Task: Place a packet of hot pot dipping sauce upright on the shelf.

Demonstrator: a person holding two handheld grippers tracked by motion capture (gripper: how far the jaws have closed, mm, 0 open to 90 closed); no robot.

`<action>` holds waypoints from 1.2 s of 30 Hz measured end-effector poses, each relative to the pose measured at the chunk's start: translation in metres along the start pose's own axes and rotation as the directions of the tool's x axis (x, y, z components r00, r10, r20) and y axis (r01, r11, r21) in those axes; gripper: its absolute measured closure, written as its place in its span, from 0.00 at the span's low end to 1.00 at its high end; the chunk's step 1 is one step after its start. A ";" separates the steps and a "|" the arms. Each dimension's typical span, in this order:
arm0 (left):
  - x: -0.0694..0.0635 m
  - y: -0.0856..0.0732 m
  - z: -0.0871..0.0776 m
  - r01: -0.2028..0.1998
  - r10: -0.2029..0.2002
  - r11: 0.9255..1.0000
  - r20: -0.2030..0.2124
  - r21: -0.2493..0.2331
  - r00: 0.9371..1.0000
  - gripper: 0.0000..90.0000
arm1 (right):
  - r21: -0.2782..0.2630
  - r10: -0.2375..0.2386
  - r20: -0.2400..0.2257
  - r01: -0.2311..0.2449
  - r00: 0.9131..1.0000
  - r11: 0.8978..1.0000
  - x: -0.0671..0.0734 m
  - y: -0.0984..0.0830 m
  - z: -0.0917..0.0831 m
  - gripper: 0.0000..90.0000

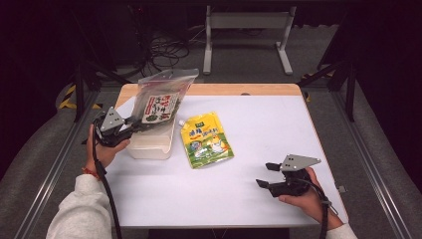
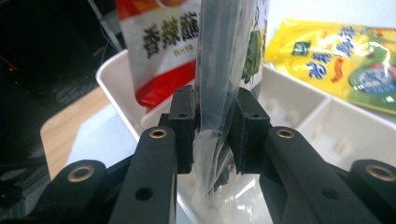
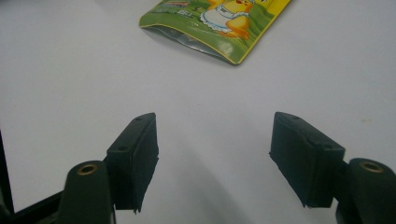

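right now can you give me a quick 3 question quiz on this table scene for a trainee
1. True or false: the left gripper is shut on the clear pouch.
2. What lies flat on the table beside the white bin? A) yellow pouch B) red can C) blue cup
3. How do the right gripper jaws stand, and is anything between them?

Key:
1. True.
2. A, the yellow pouch.
3. Open, with nothing between them.

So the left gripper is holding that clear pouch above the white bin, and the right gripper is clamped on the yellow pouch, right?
Not quite. The right gripper holds nothing: the right gripper view shows its jaws open over bare table, with the yellow pouch lying apart from it. The rest stands: the left gripper pinches the clear pouch above the white bin.
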State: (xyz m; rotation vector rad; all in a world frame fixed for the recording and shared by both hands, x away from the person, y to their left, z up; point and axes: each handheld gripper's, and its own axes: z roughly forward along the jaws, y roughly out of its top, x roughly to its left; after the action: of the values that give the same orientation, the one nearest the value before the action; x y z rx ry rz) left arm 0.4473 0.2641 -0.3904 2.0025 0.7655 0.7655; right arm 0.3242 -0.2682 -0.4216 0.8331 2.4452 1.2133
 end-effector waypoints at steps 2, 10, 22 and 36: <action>0.004 -0.002 0.001 0.027 -0.027 1.000 0.015 -0.015 1.000 0.82 | 0.001 0.001 -0.007 -0.001 1.000 1.000 0.000 0.000 0.001 0.35; 0.009 -0.014 0.004 0.049 -0.049 0.999 0.062 -0.004 0.997 0.83 | 0.013 0.003 -0.027 -0.003 1.000 1.000 0.001 -0.002 0.004 0.35; 0.015 -0.029 0.004 0.105 -0.101 0.994 0.095 -0.031 0.990 0.85 | 0.023 0.001 -0.034 0.000 0.999 1.000 0.002 -0.002 0.006 0.35; 0.013 -0.027 -0.001 0.169 -0.163 0.984 0.094 -0.057 0.982 0.75 | 0.000 0.030 0.017 -0.030 0.999 1.000 -0.006 -0.004 0.007 0.39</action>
State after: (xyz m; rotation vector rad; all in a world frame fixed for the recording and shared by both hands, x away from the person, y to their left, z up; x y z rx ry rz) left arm 0.4486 0.2871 -0.4097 1.8750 0.8336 0.5924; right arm 0.3312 -0.2692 -0.4290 0.8789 2.4285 1.2113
